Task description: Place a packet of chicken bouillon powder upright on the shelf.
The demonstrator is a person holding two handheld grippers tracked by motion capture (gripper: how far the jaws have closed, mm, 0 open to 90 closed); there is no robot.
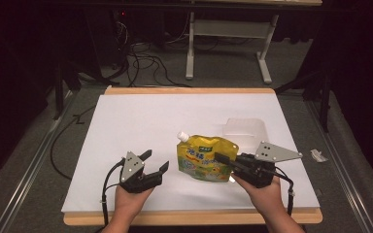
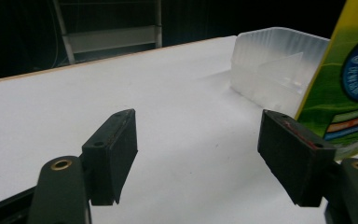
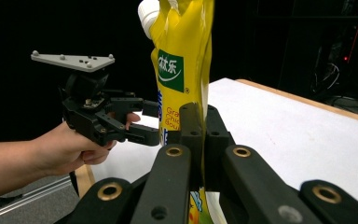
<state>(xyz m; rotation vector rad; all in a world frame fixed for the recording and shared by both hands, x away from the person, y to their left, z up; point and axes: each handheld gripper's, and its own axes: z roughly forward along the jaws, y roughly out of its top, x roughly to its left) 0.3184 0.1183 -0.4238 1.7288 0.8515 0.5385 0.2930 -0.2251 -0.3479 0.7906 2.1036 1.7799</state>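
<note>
A yellow spouted drink pouch (image 1: 204,158) with a white cap stands upright over the white sheet (image 1: 150,121). My right gripper (image 1: 222,158) is shut on the pouch's right edge; in the right gripper view its jaws (image 3: 198,119) pinch the pouch (image 3: 182,56) low down. My left gripper (image 1: 155,161) sits just left of the pouch, open, with nothing between its fingers (image 2: 198,135). The pouch's edge (image 2: 349,84) shows beyond its right jaw. The right gripper view also shows the left gripper (image 3: 153,122), held in a hand beside the pouch.
A clear plastic tray (image 1: 243,127) (image 2: 270,65) lies behind the pouch, toward the sheet's far right. The sheet rests on a wooden board (image 1: 189,91). Cables (image 1: 145,63) and a white stand (image 1: 228,29) are on the floor beyond. A small white scrap (image 1: 318,155) lies off the board's right edge.
</note>
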